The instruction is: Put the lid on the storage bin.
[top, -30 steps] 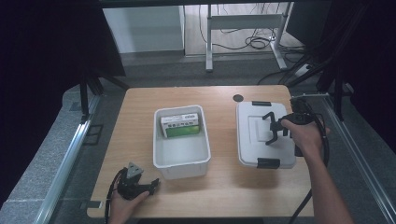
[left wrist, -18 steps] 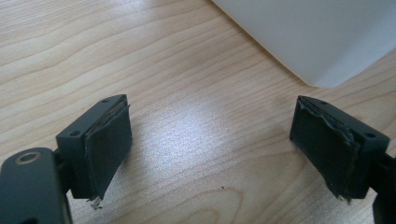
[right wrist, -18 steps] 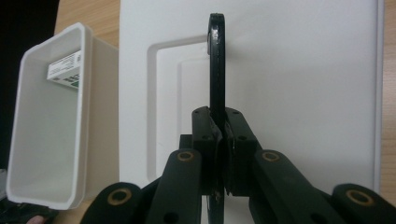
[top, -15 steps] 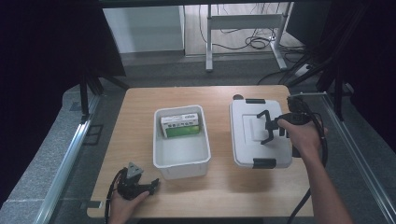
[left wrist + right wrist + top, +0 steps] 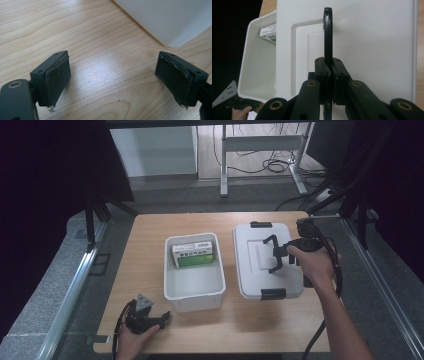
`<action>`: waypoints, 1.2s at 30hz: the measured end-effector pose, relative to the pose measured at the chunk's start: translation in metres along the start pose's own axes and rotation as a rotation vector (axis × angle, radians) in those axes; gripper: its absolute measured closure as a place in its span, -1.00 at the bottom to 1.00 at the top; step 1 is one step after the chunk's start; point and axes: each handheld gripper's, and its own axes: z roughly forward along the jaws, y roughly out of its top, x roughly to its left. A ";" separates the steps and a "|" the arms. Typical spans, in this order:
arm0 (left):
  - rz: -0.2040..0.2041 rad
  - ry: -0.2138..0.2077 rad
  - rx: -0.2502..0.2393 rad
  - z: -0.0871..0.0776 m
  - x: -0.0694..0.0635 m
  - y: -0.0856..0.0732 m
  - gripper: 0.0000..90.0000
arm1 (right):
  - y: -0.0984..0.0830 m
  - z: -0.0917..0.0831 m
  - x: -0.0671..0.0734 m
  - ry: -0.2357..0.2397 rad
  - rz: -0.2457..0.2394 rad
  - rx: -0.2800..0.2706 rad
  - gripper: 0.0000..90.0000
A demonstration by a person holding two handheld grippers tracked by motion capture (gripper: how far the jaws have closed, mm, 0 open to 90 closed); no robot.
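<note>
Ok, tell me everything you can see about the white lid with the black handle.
The white lid is a rectangular plastic piece with rounded corners, a raised centre panel and a black latch at each short end. It lies flat on the wooden table, right of the open white bin. Its thin black handle stands upright, pinched between the jaws of the right gripper.

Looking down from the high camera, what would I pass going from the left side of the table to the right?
Left gripper → open white bin holding a green and white box → white lid with black handle → right gripper, gripping that handle, held by the person's right hand.
</note>
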 end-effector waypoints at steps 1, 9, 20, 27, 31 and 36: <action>0.000 0.000 0.000 0.000 0.000 0.000 -0.72 | 0.001 0.001 0.005 0.009 -0.003 0.006 0.89; 0.002 0.000 0.001 0.000 0.000 0.000 -0.72 | 0.001 0.003 0.024 0.037 -0.038 0.006 0.89; 0.002 0.000 0.001 0.000 0.000 0.000 -0.72 | 0.002 0.011 0.042 0.041 -0.046 0.009 0.88; 0.002 0.001 0.001 0.000 0.000 0.000 -0.72 | 0.002 0.016 0.051 0.039 -0.045 0.023 0.88; 0.001 0.000 0.001 0.000 0.000 0.000 -0.72 | 0.002 0.020 0.058 0.044 -0.051 0.033 0.88; 0.005 0.000 0.004 0.000 0.000 0.000 -0.72 | 0.003 0.028 0.066 0.049 -0.054 0.034 0.88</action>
